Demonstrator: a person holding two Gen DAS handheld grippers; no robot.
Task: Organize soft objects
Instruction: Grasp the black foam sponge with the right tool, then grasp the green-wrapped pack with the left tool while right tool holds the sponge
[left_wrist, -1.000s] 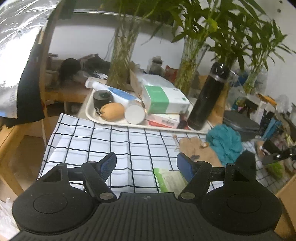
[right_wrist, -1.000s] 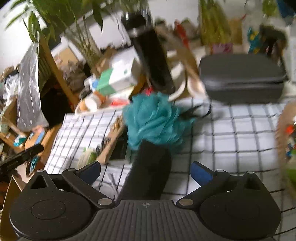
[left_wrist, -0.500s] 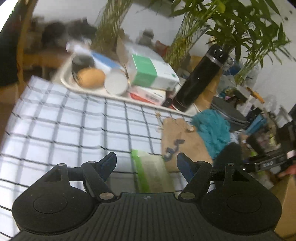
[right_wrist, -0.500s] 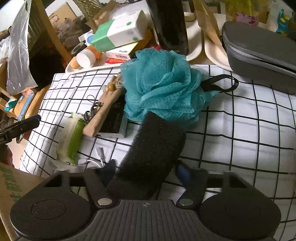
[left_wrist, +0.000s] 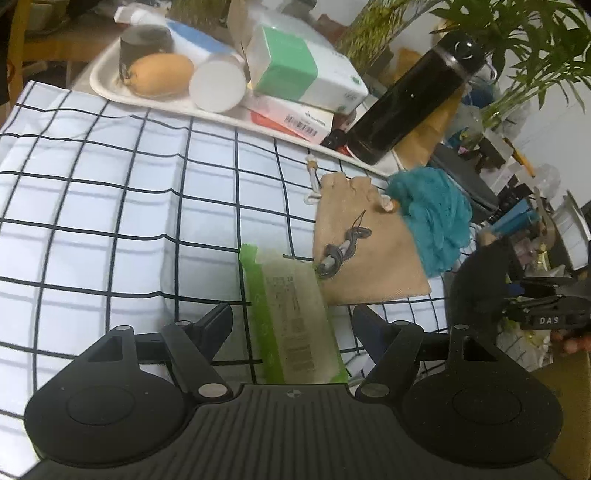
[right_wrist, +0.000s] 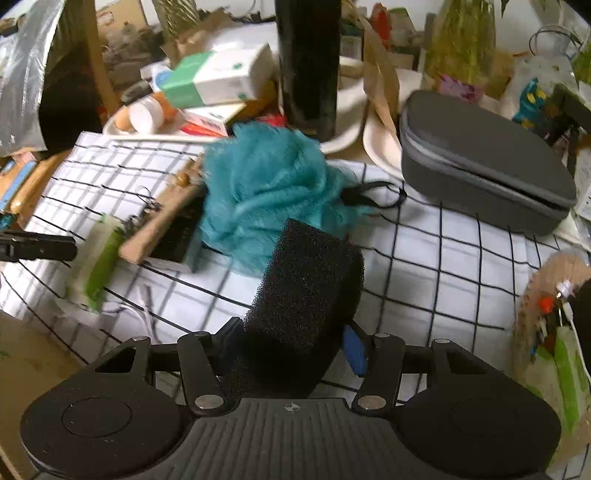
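My right gripper is shut on a black foam sponge and holds it tilted up off the checked cloth. A teal bath pouf lies just beyond it, also in the left wrist view. My left gripper is open, its fingers on either side of a green pack of wipes lying on the cloth. A tan drawstring pouch lies between wipes and pouf. The sponge and right gripper show at the right.
A white tray at the back holds boxes, a jar and an orange object. A tall black bottle stands beside it. A grey zip case lies back right. Plants stand behind. A cardboard box edge is front left.
My right gripper closed on the black sponge and lifted it. My left gripper moved forward and down until its open fingers came either side of the green wipes pack.
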